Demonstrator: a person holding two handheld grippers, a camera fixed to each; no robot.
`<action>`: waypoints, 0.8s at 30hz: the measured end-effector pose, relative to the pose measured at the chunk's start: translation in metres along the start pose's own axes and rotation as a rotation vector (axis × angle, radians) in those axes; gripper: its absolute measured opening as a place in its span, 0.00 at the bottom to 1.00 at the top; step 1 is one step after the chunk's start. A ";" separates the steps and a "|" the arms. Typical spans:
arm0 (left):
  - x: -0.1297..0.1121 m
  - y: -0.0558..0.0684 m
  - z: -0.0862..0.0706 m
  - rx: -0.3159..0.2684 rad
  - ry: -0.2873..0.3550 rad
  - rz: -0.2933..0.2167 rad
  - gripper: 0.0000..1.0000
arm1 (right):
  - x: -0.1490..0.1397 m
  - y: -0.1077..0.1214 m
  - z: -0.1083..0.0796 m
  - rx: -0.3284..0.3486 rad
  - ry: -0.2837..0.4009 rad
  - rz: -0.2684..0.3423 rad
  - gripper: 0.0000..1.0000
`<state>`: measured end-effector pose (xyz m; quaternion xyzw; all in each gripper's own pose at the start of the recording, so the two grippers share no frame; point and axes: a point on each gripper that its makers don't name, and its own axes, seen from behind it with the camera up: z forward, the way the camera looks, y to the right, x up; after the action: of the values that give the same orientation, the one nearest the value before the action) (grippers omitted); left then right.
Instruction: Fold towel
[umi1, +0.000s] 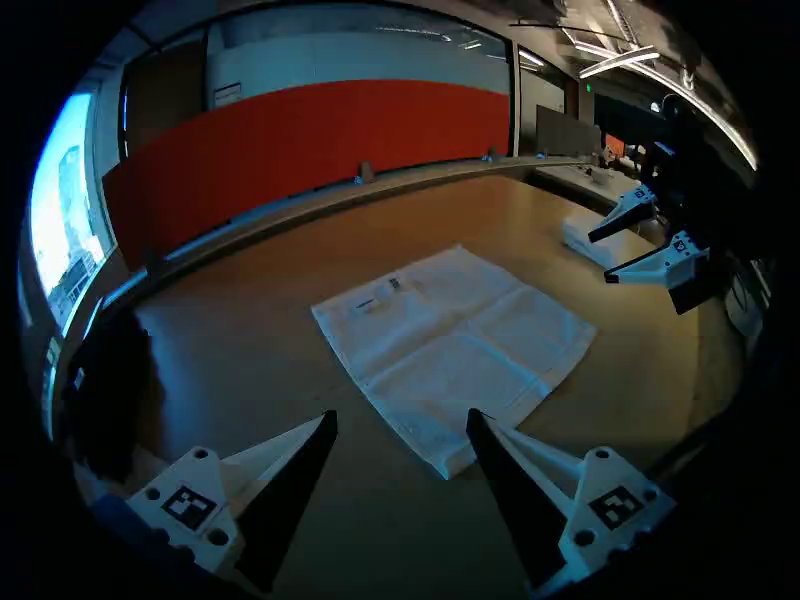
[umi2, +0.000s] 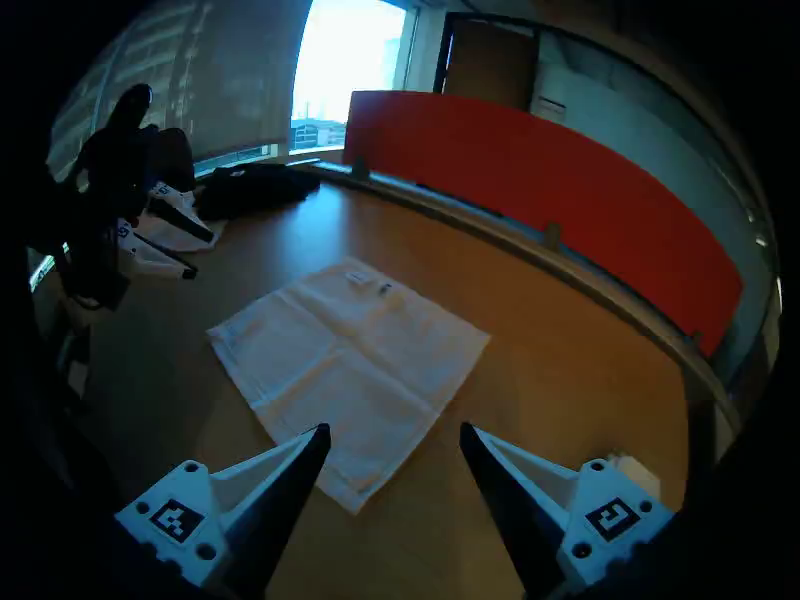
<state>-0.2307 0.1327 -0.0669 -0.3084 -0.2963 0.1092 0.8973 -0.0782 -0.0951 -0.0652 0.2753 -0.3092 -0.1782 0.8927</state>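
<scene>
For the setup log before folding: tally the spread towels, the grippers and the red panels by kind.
Towels: 1, the white towel, spread flat
Grippers: 2, the left gripper and the right gripper, both open
Panels: 1, the red panel
Total: 4

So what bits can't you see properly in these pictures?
- Small tag on the towel, left gripper view: too small to tell what it is.
- Dark heap near the window, right gripper view: too dim to name.
- White thing on the table, left gripper view: partly behind the fingers of the right gripper.
- Towel's underside: hidden against the table.
</scene>
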 end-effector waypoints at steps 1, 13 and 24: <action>-0.003 0.001 0.003 -0.004 -0.009 0.001 0.96 | -0.003 -0.002 0.002 0.006 -0.007 0.002 1.00; -0.041 0.012 0.032 -0.052 -0.112 0.027 0.96 | -0.043 -0.013 0.018 0.059 -0.098 0.002 1.00; -0.066 0.027 0.049 -0.101 -0.188 0.026 0.96 | -0.074 -0.024 0.024 0.120 -0.172 -0.005 0.98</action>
<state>-0.3132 0.1529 -0.0839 -0.3454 -0.3802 0.1343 0.8474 -0.1523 -0.0871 -0.0971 0.3126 -0.3941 -0.1845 0.8444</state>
